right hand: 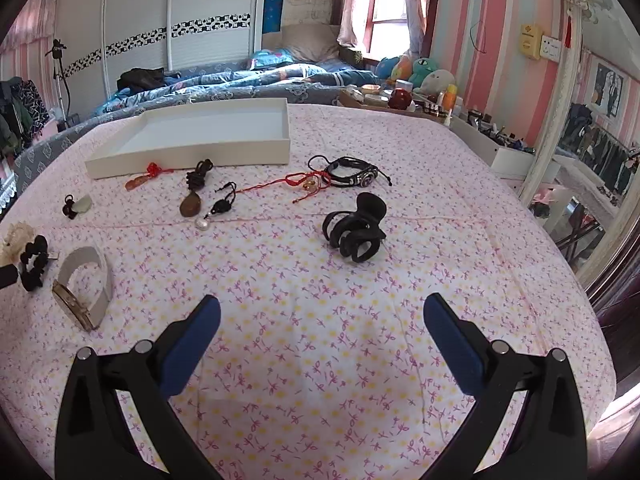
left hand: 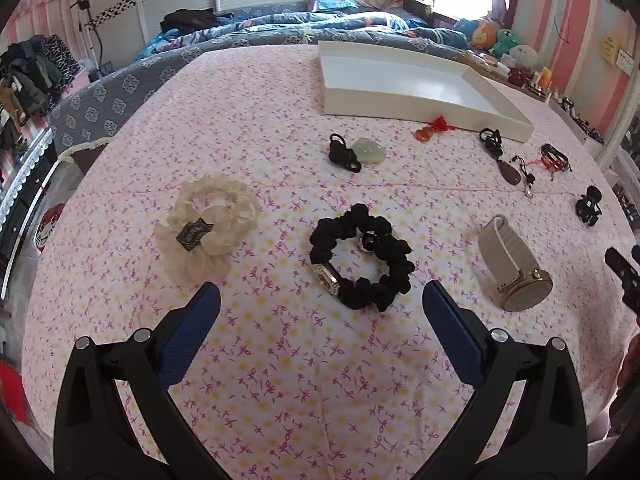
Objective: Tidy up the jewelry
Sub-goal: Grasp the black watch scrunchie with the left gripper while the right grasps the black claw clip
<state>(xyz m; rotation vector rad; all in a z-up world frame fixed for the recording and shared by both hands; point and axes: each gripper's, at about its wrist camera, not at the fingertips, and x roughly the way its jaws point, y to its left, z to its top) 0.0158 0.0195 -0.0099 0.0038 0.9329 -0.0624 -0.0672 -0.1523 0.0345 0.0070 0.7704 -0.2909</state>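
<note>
The jewelry is spread loose over a worktop covered with a pink flowered cloth. A white tray is set at the far side and is seen empty. Just in front of its near wall an orange pendant on a red knot and a brown pendant on a black cord are laid, with a pearl-drop charm on black cord beside the latter. To the right a red string bracelet is seen touching a black leather bracelet. A black claw hair clip is placed nearer, apart from the rest.

Toward the left, a pale green stone with a black knot is laid well apart from a black scrunchie, which carries a bead and a metal ornament. A cream scrunchie with a dark tag lies to its left, and a beige-strapped watch stands on its edge to its right.

The left gripper is held above the cloth with its jaws spread wide; nothing is gripped and nothing is touched, and the black scrunchie is framed just beyond the blue pads. The right gripper is likewise held with its jaws fully apart over bare cloth, empty, with the claw hair clip ahead of it.
</note>
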